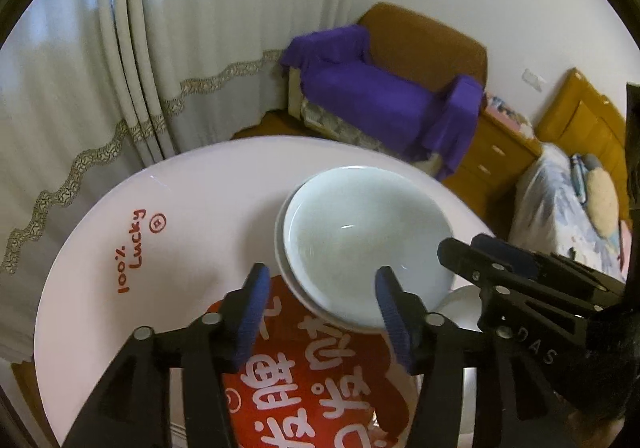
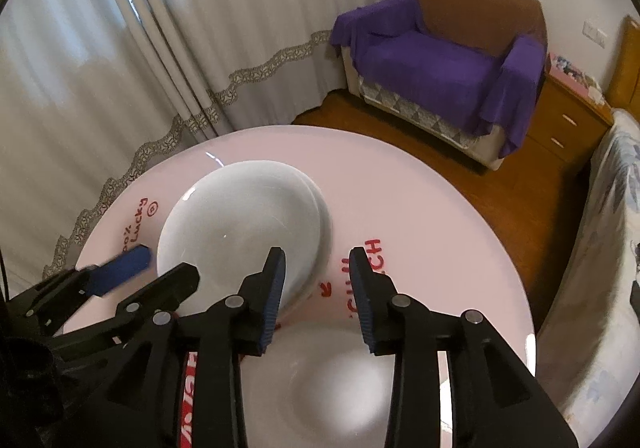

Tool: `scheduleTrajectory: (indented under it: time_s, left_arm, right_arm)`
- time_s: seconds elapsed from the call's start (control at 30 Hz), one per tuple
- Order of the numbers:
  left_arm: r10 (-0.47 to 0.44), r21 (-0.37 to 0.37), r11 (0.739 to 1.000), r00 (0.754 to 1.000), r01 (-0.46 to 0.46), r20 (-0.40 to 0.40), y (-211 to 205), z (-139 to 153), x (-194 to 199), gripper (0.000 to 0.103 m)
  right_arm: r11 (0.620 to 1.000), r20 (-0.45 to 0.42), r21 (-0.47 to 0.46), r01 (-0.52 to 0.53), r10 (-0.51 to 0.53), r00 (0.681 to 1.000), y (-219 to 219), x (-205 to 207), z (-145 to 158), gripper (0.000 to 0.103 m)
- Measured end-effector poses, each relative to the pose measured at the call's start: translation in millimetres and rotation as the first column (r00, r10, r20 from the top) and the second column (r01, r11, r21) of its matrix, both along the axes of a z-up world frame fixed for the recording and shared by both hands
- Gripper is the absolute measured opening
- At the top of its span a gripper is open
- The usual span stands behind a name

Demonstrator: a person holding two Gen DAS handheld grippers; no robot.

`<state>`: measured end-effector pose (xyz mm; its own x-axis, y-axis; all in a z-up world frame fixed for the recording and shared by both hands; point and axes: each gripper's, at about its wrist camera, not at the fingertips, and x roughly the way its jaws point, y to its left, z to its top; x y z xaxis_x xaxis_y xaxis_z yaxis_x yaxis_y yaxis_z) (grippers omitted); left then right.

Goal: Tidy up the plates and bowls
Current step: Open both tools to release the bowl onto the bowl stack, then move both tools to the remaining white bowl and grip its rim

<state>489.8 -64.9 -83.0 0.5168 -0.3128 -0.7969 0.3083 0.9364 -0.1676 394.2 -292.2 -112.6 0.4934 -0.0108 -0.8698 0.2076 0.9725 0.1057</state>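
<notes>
Nearest me, one plate (image 2: 340,380) lies loose on the counter (image 2: 420,207) under my right gripper (image 2: 318,298), jaws apart, empty. My left gripper (image 1: 320,312) is likewise spread. Beyond, two stacked plates (image 1: 368,244) look done; I judge one remains.

Black left gripper (image 1: 320,312) with blue ribbed pads, silver rivets.

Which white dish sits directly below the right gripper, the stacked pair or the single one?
The single dish, at the table's near edge under the open right gripper. The stacked pair lies farther out, left of it.
</notes>
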Motion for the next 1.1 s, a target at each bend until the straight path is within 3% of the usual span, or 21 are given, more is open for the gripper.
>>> scheduleTrajectory:
  time_s: [0.17,0.4,0.6,0.87,1.1]
  left_arm:
    - [0.023,-0.009,1.000,1.000,-0.023,0.002,20,7,-26,0.052]
    - [0.087,-0.020,0.996,0.993,-0.085,0.085,45,29,-87,0.065]
    - [0.171,-0.042,0.985,0.976,-0.167,0.136,60,39,-136,0.065]
    - [0.160,-0.035,0.987,0.979,-0.157,0.127,31,37,-168,0.073]
    - [0.191,-0.048,0.981,0.981,-0.189,0.039,5,24,-155,0.074]
  right_arm:
    - [1.000,0.018,0.003,-0.009,0.009,1.000,7,-16,12,0.035]
    - [0.998,0.052,0.015,-0.054,0.053,0.997,23,-48,29,0.035]
    - [0.995,0.077,0.031,-0.091,0.088,0.993,27,-78,38,0.036]
    - [0.995,0.089,0.045,-0.094,0.089,0.992,13,-101,39,0.041]
    - [0.998,0.073,0.048,-0.051,0.047,0.996,-18,-109,28,0.042]
